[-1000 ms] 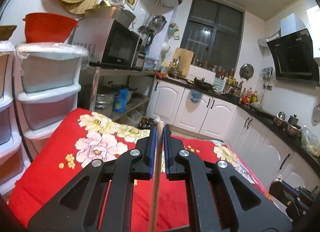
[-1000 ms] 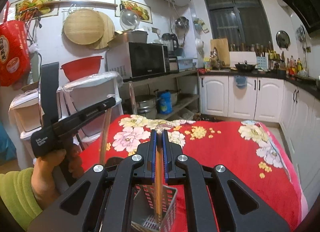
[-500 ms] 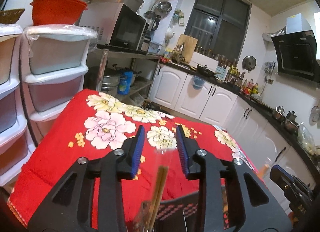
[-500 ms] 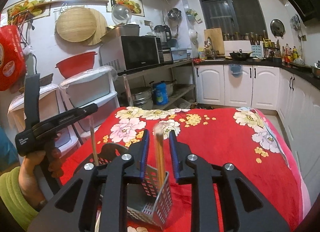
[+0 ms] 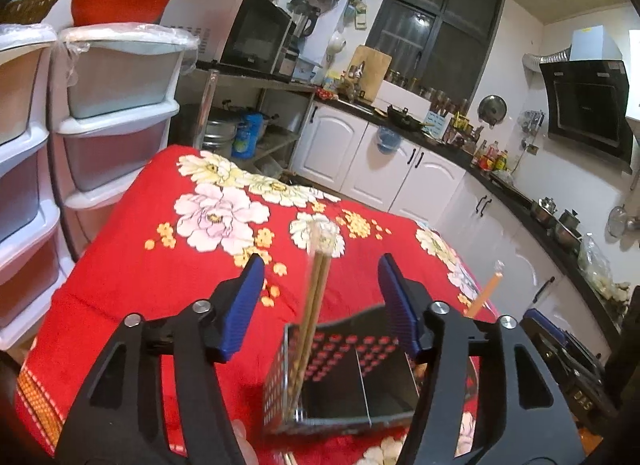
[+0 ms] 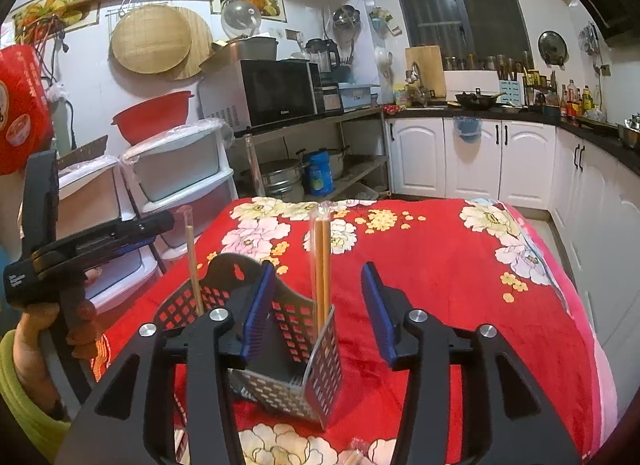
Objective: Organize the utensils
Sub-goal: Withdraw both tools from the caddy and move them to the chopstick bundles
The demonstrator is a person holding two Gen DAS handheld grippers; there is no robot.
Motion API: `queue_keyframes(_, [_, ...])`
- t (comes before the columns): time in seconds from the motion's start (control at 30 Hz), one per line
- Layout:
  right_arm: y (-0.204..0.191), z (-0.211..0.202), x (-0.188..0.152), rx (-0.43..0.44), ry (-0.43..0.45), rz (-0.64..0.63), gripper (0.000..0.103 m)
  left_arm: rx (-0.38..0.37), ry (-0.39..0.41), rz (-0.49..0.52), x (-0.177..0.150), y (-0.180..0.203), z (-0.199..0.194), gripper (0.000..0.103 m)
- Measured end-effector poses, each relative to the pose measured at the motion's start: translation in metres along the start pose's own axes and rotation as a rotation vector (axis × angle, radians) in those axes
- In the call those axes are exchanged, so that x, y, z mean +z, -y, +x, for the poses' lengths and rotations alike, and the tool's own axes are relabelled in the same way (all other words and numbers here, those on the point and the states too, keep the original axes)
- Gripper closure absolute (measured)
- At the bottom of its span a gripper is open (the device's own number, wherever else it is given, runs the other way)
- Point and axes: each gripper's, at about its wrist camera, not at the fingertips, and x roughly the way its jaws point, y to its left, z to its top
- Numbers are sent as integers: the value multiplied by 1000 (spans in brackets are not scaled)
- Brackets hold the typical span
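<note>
Standing upright in a perforated holder (image 6: 304,349) near the front edge of the tabletop (image 6: 440,265), which is covered by a red flowered cloth, are two sets of chopsticks: a wrapped pair (image 6: 322,261) in the compartment on the right wrist view's right side, and another (image 6: 192,261) in the compartment toward the left gripper. Left wrist view shows the same holder (image 5: 344,369) from the other side, one pair (image 5: 316,297) leaning in its near-left corner, the second (image 5: 484,297) poking up behind the right finger. Left gripper (image 5: 320,305): fingers wide apart, nothing between them, poised above the holder. Right gripper (image 6: 316,305): fingers likewise wide and empty, the wrapped pair standing free between them and touching neither pad. Judgement: both pairs count as delivered, so this part of the sorting looks done. What is left is hard to gauge; a blurred clear wrapper with something like stick ends (image 6: 356,453) shows at the bottom edge of the right wrist view, possibly more utensils waiting, but I cannot tell. Rest of the cloth carries nothing else visible.
</note>
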Motion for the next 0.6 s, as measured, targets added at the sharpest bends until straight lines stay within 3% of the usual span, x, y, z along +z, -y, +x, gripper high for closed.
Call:
queue_keyframes(0.27, [-1,-15,-10,-6,-12,1,50,-6,-54,11,-22,2,-16,30])
queue_keyframes(0.6, [-4,-38,-24,-4,-30,-11,43,-7,-83,8,-52,1,-39,18])
